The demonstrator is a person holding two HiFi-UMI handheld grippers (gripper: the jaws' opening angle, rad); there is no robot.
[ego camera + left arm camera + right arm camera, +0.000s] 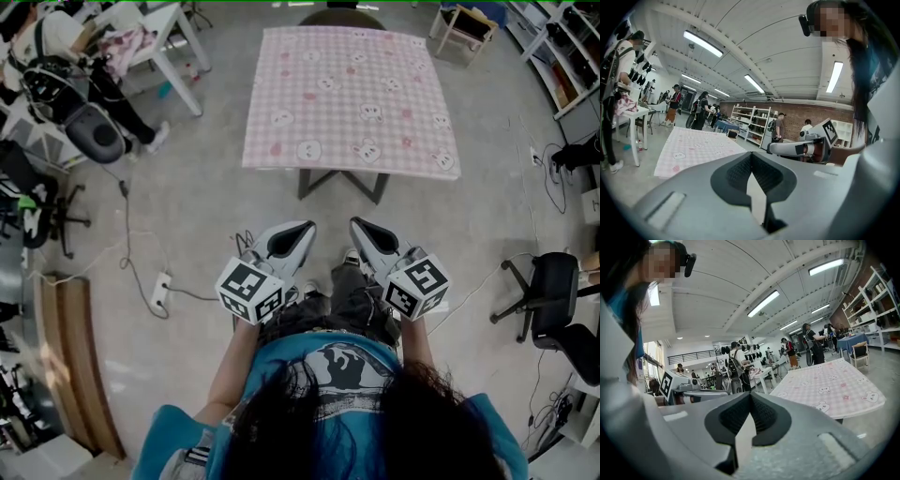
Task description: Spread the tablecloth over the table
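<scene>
the pink checked tablecloth with bear prints (352, 98) is seen laid flat over the dark-legged tabletop (302, 185), edges draped. the left gripper (302, 228) and right gripper (358, 225) are held side by side, well apart from it, both pairs of jaws pressed together, empty.

Long dark hair (375, 422) falls over a teal T-shirt (281, 361) with a dark print; the legwear looks like dark grey shorts (361, 305). The left gripper (306, 226) and right gripper (355, 223) are pale grey shells bearing black-and-white marker cubes (249, 290).

tablecloth (352, 98) on table (342, 183) — ahead
</scene>
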